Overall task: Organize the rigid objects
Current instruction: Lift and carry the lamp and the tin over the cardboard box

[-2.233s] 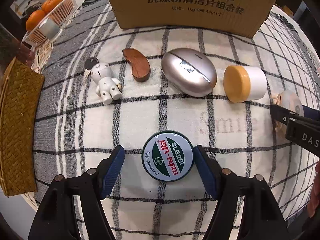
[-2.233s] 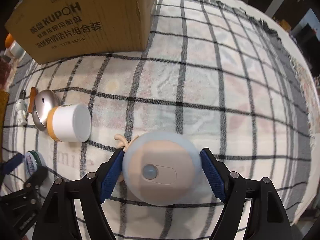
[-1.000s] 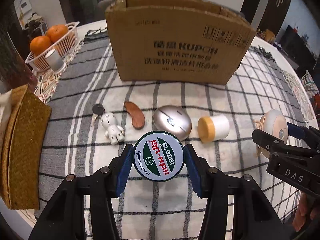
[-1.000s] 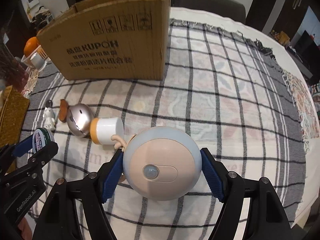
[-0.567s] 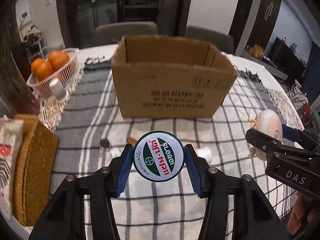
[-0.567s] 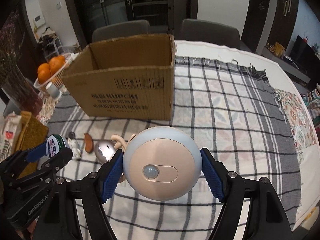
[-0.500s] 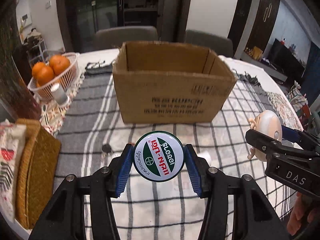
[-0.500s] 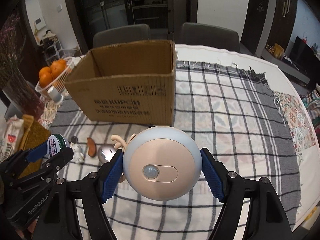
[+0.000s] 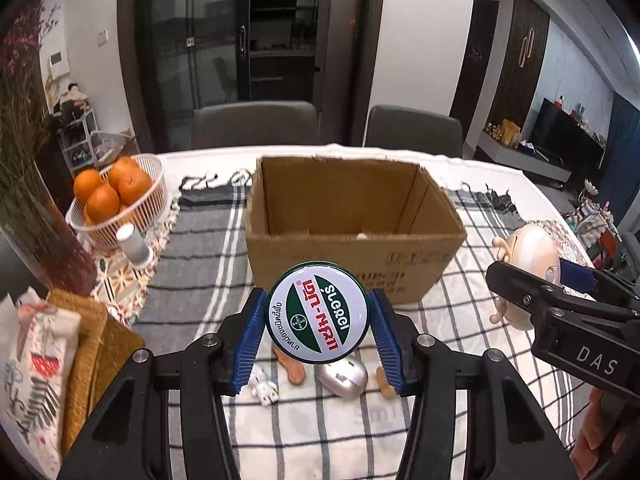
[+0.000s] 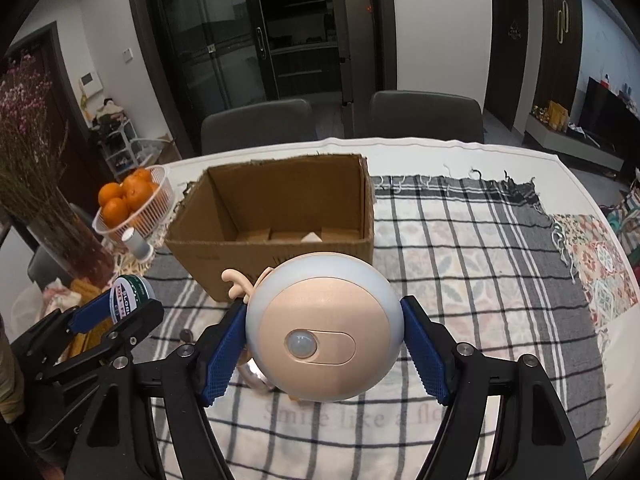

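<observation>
While both held things hang above the checked cloth, the readings are:

Round tin [image 9: 317, 311]: green-and-white lid with red lettering, lifted clear of the desk [image 10: 460, 148], in front of the near wall of the box, lid face toward the left wrist camera.
Night-light toy [image 10: 323, 326]: rounded peach and pale-blue body with a small sensor window and a curled peach antenna, also held above the cloth, nearer than the box.
Cardboard box [image 9: 354, 236]: open at the top, standing on the cloth; one small pale item shows on its floor by the near wall, otherwise brown cardboard bottom flaps.
White basket [image 9: 154, 184]: at the left of the desk, holding oranges [image 9: 107, 192]; a small white cylinder stands just beside it.
Left tongs [image 9: 317, 340]: partly closed, blue pads pressed on opposite edges of the tin.
Right tongs [image 10: 323, 356]: set wider, blue pads pressed against both sides of the toy.
On the cloth below: silver oval case [image 9: 343, 376], brown wooden piece [image 9: 291, 364], small white figure [image 9: 264, 384], all lying close together.
</observation>
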